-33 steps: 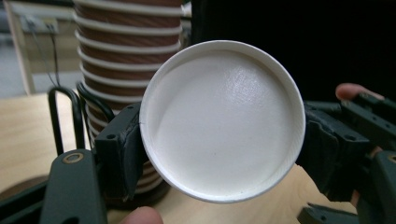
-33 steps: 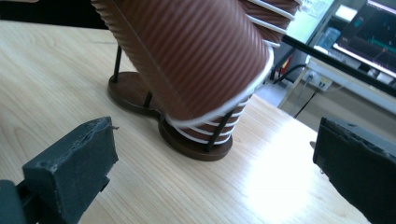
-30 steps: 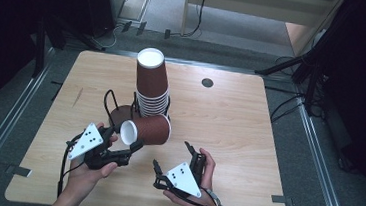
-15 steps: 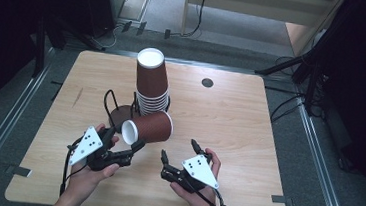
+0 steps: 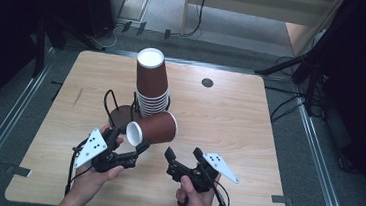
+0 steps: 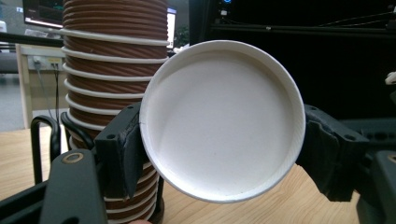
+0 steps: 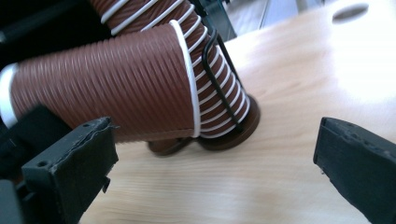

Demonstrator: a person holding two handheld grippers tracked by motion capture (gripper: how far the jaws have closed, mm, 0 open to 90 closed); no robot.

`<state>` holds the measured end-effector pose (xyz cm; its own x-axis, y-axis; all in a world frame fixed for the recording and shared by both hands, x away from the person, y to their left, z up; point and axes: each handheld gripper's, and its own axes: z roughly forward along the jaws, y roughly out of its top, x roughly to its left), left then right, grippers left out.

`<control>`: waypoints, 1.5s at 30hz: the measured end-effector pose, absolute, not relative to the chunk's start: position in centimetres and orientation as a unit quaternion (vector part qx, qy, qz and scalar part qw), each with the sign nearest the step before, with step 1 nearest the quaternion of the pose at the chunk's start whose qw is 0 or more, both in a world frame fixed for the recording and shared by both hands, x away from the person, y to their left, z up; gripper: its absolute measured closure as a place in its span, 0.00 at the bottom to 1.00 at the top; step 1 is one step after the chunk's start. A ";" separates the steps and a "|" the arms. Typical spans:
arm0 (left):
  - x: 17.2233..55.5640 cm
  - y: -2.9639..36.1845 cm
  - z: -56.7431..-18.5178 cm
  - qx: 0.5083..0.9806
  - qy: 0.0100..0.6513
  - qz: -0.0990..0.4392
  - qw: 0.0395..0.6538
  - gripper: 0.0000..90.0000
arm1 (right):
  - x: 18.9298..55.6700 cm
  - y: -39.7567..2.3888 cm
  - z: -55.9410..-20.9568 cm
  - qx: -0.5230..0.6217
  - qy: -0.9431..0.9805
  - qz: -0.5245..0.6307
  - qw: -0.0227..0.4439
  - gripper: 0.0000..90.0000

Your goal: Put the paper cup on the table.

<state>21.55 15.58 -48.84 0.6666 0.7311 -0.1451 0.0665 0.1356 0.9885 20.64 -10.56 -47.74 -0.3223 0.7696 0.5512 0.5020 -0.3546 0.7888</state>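
Cup stands come first at the left of the wooden table (image 5: 230, 117): a dark round base with a bent wire loop, the empty holder (image 5: 115, 108), sits just left of the stack of brown ribbed paper cups (image 5: 151, 82), which stands upside down in its own wire holder near the table's middle. Below these, the left gripper (image 5: 139, 149) is clamped on a single brown cup (image 5: 152, 128) lying on its side in the air, white bottom toward the person and open mouth toward the right. In the left gripper view the two black jaws press against opposite sides of the cup's white base (image 6: 223, 119), with the stack (image 6: 112, 70) rising just behind it at the left. The held cup's side lies close against the foot of the stack; whether they touch cannot be told.

Farther right, the right gripper (image 5: 183, 159) is held low over the near table edge, jaws wide apart and holding nothing, pointed toward the cup. In the right gripper view the cup (image 7: 107, 84) lies ahead and to the left of the gap between the jaws, apart from both, with bare table beneath.
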 end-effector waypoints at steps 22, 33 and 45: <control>21.3 14.6 -49.4 0.611 0.320 0.237 0.684 0.27 | 20.9 -9.8 -46.8 0.659 0.436 0.611 -0.042 0.14; 21.4 14.3 -49.7 0.611 0.318 0.235 0.685 0.27 | 21.4 -10.0 -47.5 0.691 0.368 0.608 -0.129 0.08; 21.2 13.5 -50.2 0.618 0.311 0.232 0.683 0.27 | 21.9 -9.8 -47.9 0.720 0.254 0.608 -0.218 0.09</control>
<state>21.24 13.50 -50.24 0.6986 0.7022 -0.1374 0.0671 0.1269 0.9896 21.88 -9.82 -47.92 0.1308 0.1002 0.9863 0.6313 -0.7755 -0.0050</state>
